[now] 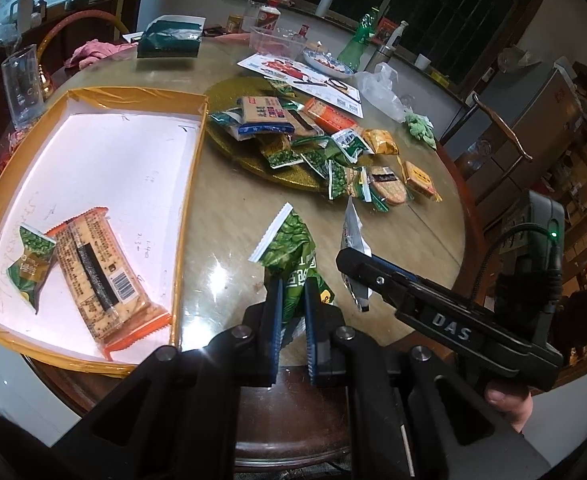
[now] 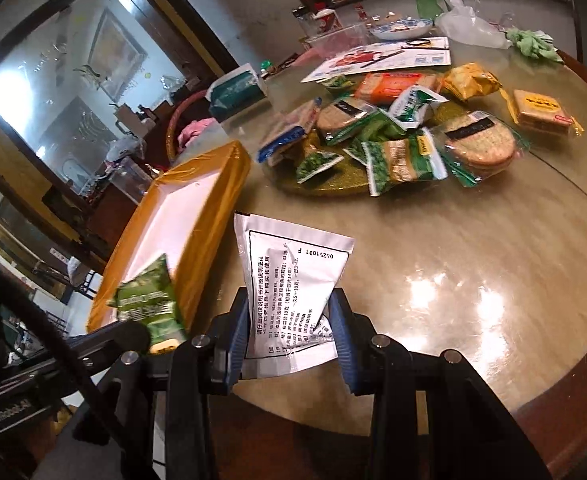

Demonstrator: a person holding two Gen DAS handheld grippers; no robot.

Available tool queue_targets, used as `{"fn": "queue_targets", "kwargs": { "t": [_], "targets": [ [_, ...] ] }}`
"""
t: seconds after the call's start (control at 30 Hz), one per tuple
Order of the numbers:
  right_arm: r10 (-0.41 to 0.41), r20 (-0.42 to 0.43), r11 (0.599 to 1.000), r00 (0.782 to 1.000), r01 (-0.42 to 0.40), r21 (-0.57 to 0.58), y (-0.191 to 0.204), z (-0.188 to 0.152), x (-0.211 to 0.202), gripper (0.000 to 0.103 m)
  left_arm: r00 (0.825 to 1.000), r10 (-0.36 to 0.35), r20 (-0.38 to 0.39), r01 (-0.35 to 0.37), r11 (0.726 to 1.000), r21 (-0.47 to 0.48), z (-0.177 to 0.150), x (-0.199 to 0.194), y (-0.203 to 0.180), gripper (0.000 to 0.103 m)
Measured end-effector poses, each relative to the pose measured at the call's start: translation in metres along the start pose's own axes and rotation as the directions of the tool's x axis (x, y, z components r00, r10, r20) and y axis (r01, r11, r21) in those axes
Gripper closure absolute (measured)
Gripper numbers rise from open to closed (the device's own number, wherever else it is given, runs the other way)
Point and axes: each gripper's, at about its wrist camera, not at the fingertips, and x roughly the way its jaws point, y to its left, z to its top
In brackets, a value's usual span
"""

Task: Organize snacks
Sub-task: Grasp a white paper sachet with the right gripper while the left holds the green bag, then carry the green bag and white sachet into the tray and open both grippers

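The left claw (image 1: pixel 293 312) is clamped on a green snack packet (image 1: pixel 291 252) held upright just right of the orange-rimmed tray (image 1: pixel 189 200), the nearer hand to it. The right claw (image 2: pixel 289 340) grips a white sachet (image 2: pixel 289 280) printed "0425 1001 F"; that tool reads "DAS".

Green packet (image 1: pixel 291 256), white printed sachet (image 2: pixel 289 280), orange-rimmed tray (image 1: pixel 195 152)

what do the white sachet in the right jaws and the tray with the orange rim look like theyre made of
White sachet: probably foil-lined plastic film; creased, printed, silvery underside in the left view. Tray: likely cardboard; matte white floor with pen marks, rim wrapped in glossy, wrinkled orange tape.
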Motion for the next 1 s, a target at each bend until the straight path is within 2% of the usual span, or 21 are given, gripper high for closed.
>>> {"fn": "queue_targets", "kwargs": {
  "t": [0.63, 0.77, 1.0],
  "targets": [
    [0.069, -0.016, 0.996, 0.997, -0.070, -0.048, 0.027, 0.014, 0.013, 0.065, 1.000, 0.006, 0.024, -0.004, 0.997, -0.083, 0.014, -0.002, 0.036, 0.091],
    [0.094, -0.029, 0.994, 0.995, -0.095, -0.059, 0.033, 0.018, 0.020, 0.065, 0.998, 0.041, 0.038, -0.036, 0.993, -0.111, 0.021, -0.004, 0.051, 0.091],
    [0.127, -0.055, 0.985, 0.990, -0.133, -0.109, 0.054, 0.025, 0.039, 0.065, 0.991, 0.108, 0.080, -0.091, 0.977, -0.192, 0.035, -0.016, 0.101, 0.091]
  ]
}}
